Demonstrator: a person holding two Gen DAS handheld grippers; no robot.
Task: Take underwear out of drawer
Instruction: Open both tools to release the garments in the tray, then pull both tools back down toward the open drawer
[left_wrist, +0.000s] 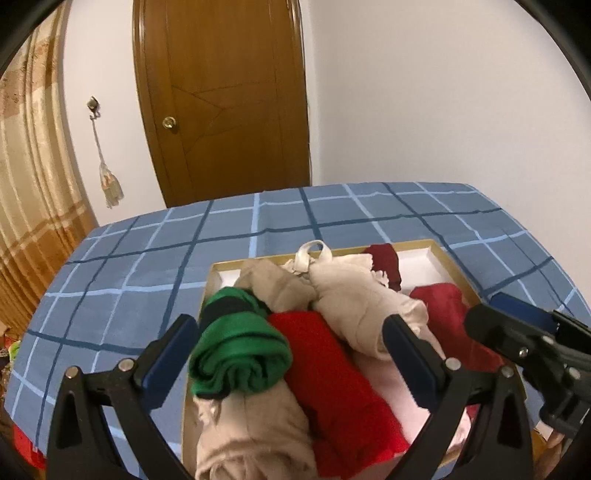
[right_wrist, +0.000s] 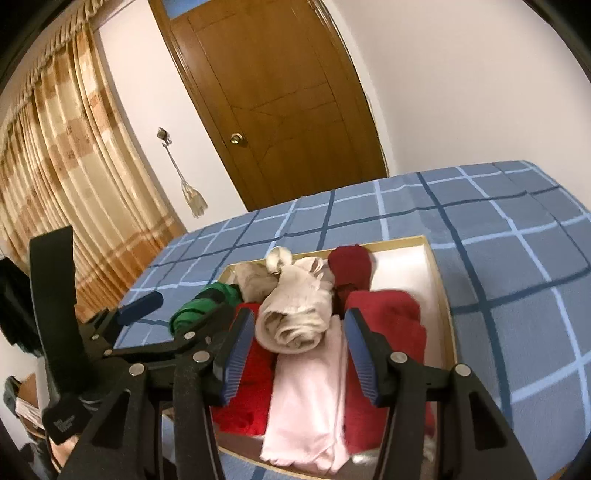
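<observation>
A shallow tan drawer box (left_wrist: 456, 271) (right_wrist: 439, 280) lies on a blue checked bed, packed with rolled underwear. In the left wrist view my left gripper (left_wrist: 291, 350) is open, its jaws on either side of a green roll (left_wrist: 240, 354) and a bright red roll (left_wrist: 332, 373), just above them. Beige rolls (left_wrist: 362, 306) lie behind. In the right wrist view my right gripper (right_wrist: 297, 350) is open, hovering over a beige roll (right_wrist: 295, 314) and a pale pink piece (right_wrist: 310, 398). Dark red pieces (right_wrist: 388, 317) lie to the right. Neither gripper holds anything.
The blue checked bedspread (left_wrist: 147, 266) (right_wrist: 517, 258) surrounds the drawer. A brown wooden door (left_wrist: 225, 103) and white wall stand behind the bed. Beige curtains (right_wrist: 66, 177) hang at the left. My right gripper shows at the right edge of the left wrist view (left_wrist: 524, 332).
</observation>
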